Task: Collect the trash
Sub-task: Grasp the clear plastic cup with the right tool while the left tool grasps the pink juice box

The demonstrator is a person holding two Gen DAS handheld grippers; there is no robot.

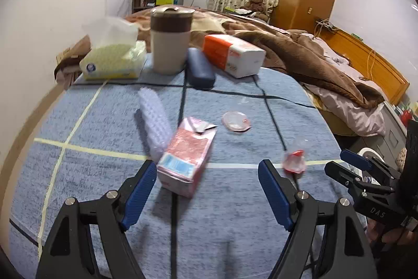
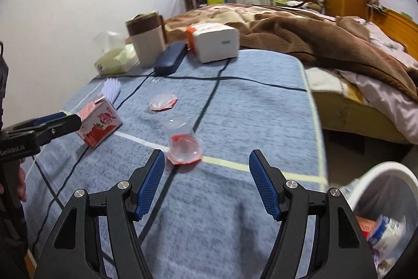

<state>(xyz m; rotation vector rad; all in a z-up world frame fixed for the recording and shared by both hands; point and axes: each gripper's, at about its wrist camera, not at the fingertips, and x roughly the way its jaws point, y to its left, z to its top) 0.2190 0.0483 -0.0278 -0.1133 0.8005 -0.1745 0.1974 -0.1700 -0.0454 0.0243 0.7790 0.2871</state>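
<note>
Best bet with my left gripper (image 1: 207, 174) is to square it on the pink strawberry milk carton (image 1: 186, 158) lying just ahead, touching or nearly touching its left pad, and pinch the long sides gently so it doesn't crumple. Both tongs are wide open, holding nothing. My right gripper (image 2: 206, 169) sits just short of the tipped clear jelly cup (image 2: 184, 144). Peeled lid (image 2: 163, 101) further out, white trash bin (image 2: 386, 213) low to my right.
</note>
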